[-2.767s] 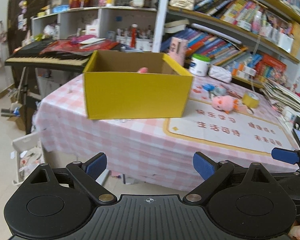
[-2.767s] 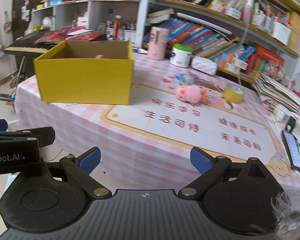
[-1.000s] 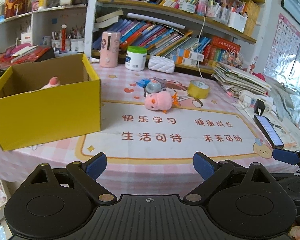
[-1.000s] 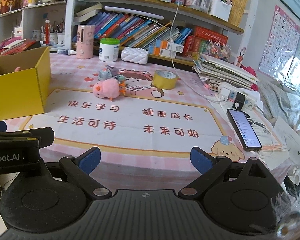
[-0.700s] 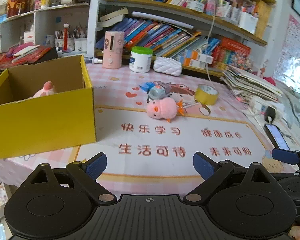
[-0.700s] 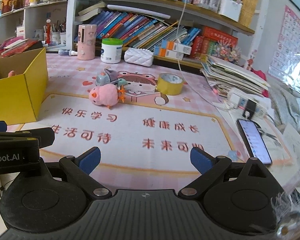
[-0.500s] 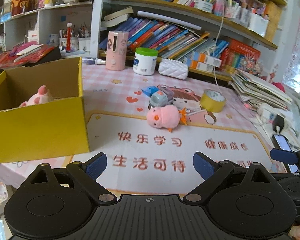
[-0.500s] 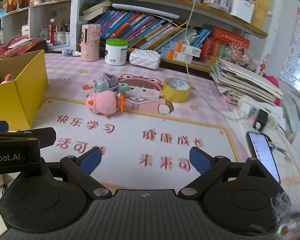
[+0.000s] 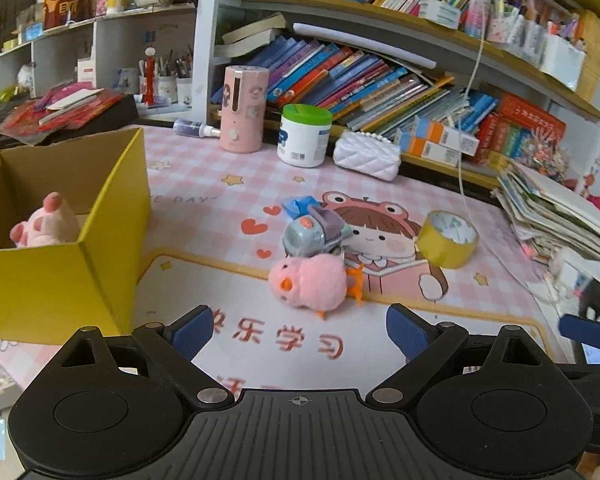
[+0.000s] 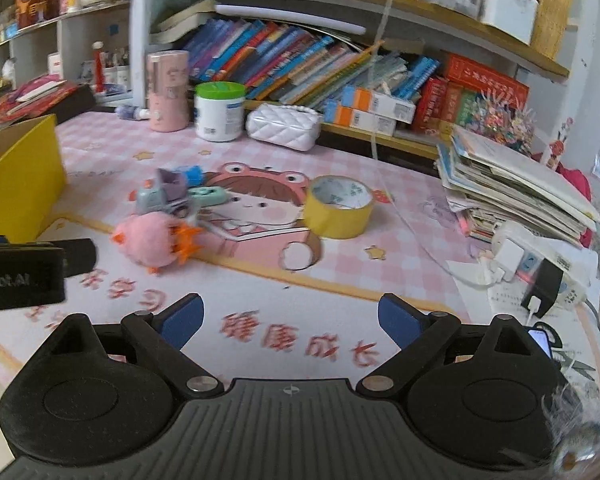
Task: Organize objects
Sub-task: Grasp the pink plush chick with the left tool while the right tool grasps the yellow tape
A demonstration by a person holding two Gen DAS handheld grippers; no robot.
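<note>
Left gripper (image 9: 300, 330) wide apart, nothing inside; right gripper (image 10: 290, 318) apart too, just closed a little, nothing inside; pink chick toy (image 9: 308, 283) on the mat ahead, grey toy (image 9: 314, 233) touching behind; yellow box (image 9: 60, 276) left, pink plush (image 9: 44, 222) inside; tape roll (image 10: 338, 206) farther right.

the left black two-finger gripper with blue pads (image 9: 300, 330) is angled downward with its jaws spread wide and nothing between them, while the right black two-finger gripper with blue pads (image 10: 290, 320), angled likewise, has just narrowed slightly yet remains wide and empty.
</note>
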